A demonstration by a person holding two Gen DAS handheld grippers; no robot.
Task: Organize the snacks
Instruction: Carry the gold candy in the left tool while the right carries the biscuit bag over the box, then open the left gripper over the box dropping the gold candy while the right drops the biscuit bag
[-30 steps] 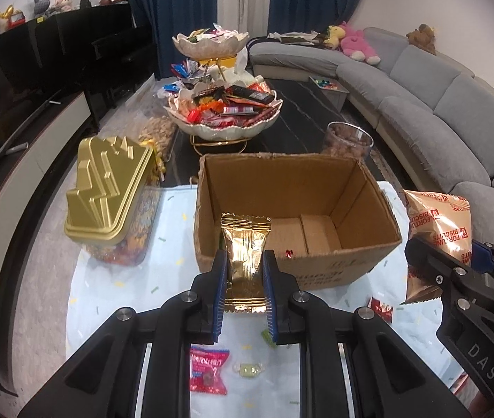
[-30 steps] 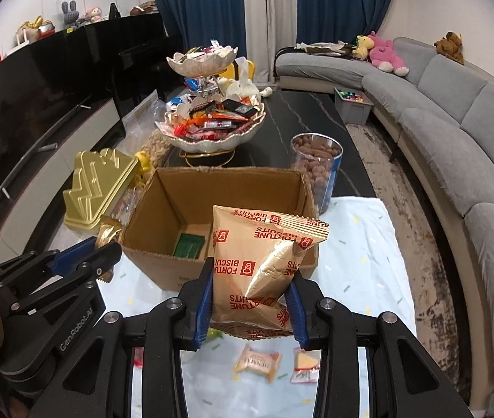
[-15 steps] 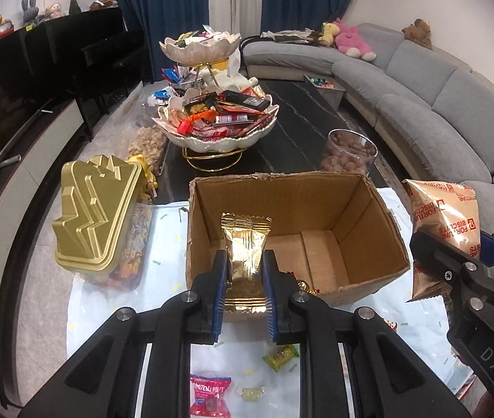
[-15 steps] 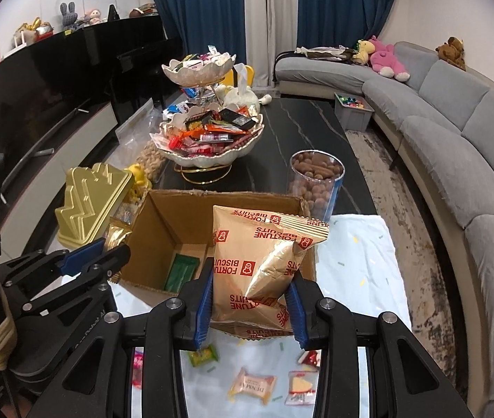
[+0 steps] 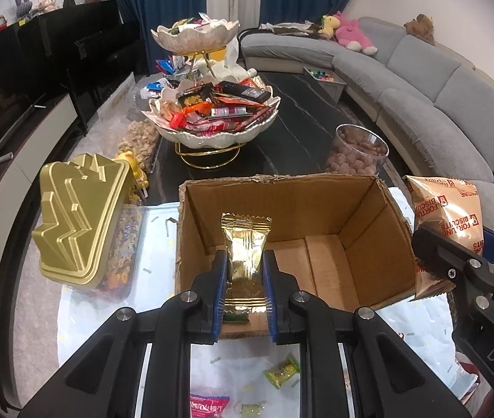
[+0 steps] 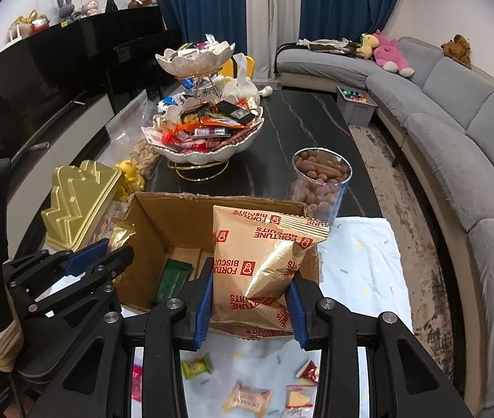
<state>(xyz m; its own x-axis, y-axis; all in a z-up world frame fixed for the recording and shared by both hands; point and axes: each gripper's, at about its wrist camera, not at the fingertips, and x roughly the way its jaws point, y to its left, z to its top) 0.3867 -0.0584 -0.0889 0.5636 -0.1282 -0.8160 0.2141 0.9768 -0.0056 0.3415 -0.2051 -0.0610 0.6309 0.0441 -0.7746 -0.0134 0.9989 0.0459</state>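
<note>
1. The open brown cardboard box (image 5: 362,240) sits at the white cloth's (image 6: 362,254) far edge, its floor mostly bare
2. Left gripper (image 5: 245,287) clamps a crinkled gold foil packet (image 5: 245,254) over the box's near wall
3. Right gripper (image 6: 251,304) clamps a puffy tan biscuit bag (image 6: 260,261) at the box's near right corner
4. Both have moved closer to the box than a second ago

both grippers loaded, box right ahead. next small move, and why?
Probably ease both forward over the open cardboard box, then release. The left gripper clamps a gold packet, the right gripper a Fortune Biscuits bag; both look poised around its near rim.
</note>
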